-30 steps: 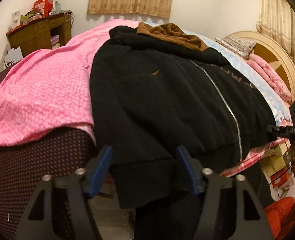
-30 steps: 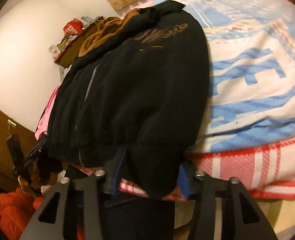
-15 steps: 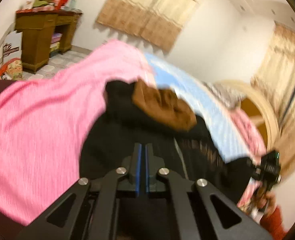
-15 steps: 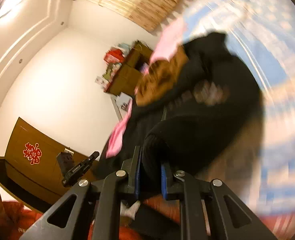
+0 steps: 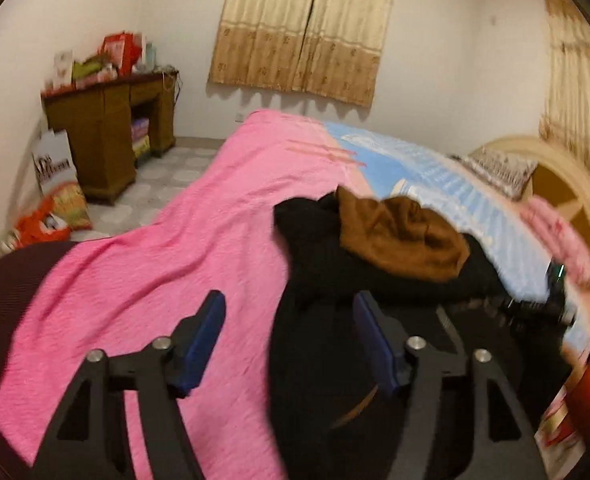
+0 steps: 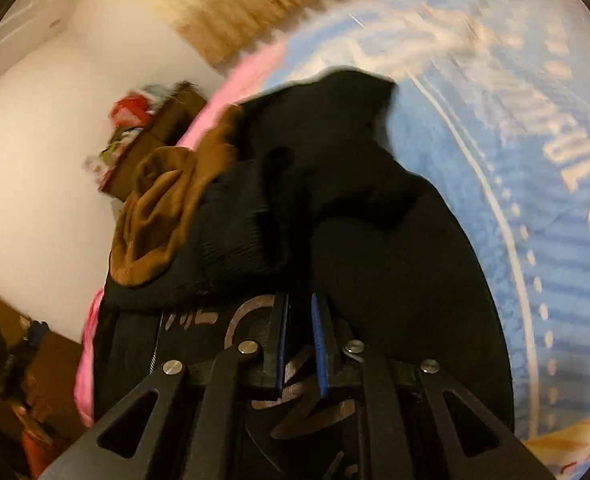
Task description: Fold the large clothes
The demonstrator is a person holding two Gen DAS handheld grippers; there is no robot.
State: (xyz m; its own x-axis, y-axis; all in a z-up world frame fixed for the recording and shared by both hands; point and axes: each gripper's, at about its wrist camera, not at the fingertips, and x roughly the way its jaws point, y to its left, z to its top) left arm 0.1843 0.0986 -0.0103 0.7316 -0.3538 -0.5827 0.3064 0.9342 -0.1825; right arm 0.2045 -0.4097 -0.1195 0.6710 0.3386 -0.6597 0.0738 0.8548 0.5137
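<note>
Left claw (image 5: 289, 344) has just sprung apart, empty, with the black jacket (image 5: 335, 360) folded up ahead of it on the bed (image 5: 155, 280). Right claw (image 6: 299, 340) has been closing and pinches black fabric, hem already doubled toward the brown hood (image 6: 163, 216); sleeves and final tidy remain, I'd say.

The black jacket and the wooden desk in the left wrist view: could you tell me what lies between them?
In the left wrist view, the pink blanket spreads between the black jacket and the wooden desk, then a strip of tiled floor.
</note>
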